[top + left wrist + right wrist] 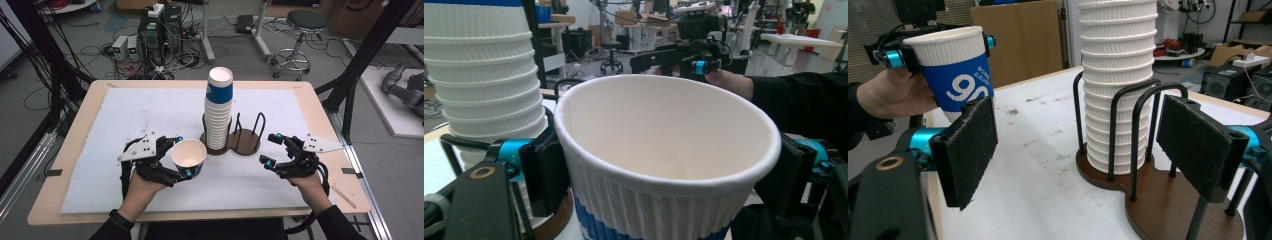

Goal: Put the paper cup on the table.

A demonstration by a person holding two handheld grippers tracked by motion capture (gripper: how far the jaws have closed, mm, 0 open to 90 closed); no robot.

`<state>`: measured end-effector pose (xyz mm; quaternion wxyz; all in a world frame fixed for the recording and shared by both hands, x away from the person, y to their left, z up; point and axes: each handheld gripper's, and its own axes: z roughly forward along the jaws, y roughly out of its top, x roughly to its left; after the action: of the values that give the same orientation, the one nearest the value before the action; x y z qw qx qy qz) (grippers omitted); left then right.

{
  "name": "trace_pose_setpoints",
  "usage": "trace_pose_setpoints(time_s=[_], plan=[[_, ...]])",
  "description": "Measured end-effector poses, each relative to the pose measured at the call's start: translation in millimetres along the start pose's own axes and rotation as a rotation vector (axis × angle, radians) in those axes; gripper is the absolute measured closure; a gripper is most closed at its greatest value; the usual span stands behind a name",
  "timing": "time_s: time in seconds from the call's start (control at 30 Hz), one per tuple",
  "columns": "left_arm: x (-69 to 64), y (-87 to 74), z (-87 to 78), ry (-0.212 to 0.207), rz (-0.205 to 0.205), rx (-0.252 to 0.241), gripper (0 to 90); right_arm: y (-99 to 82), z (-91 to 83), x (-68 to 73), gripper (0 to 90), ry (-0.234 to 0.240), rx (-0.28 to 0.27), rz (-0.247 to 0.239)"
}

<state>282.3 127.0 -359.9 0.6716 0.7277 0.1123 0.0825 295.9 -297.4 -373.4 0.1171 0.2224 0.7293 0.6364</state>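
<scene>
While both grippers hover above the table:
Left gripper (181, 156): jaws clamped on a paper cup (189, 156), lifted.
Right gripper (270, 149): jaws apart, empty.
Holder (245, 141): cup stack (218, 107) inside.
Surface: white mat (125, 115), wooden table (75, 135).
Room: stool (300, 35), cables.

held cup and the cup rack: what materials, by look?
Cup: likely paper, matte; ribbed white wall, printed blue band, rolled rim. Rack base: looks like dark-stained wood or a wood-look board, slight sheen. Rack loops: probably thin bent metal rod, glossy black.
</scene>
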Motion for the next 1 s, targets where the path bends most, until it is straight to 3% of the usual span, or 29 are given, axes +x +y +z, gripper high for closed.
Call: trace_pose_setpoints(time_s=[0.23, 0.37, 0.63, 0.93, 1.0], plan=[[3.5, 1.5, -6.6, 0.04, -0.003, -0.002, 21.2, -0.3, -1.8, -3.1, 17.1, -0.027, 0.013, -0.005], [3.4, 2.6, -11.1, 0.074, -0.019, -0.015, 21.0, 0.9, -0.4, -3.1, 17.3, -0.09, 0.053, -0.011], [8.4, 4.8, -22.5, 0.119, -0.047, -0.034, 21.5, 1.4, 2.1, -3.0, 17.3, -0.124, 0.04, -0.039], [24.4, 3.0, -34.1, 0.216, -0.037, -0.033, 21.6, 0.8, 3.5, -6.9, 17.4, -0.155, 0.043, -0.035], [28.9, 3.0, -36.1, 0.254, -0.036, -0.046, 21.5, 0.3, 3.9, -7.1, 20.9, -0.162, 0.056, -0.047]])
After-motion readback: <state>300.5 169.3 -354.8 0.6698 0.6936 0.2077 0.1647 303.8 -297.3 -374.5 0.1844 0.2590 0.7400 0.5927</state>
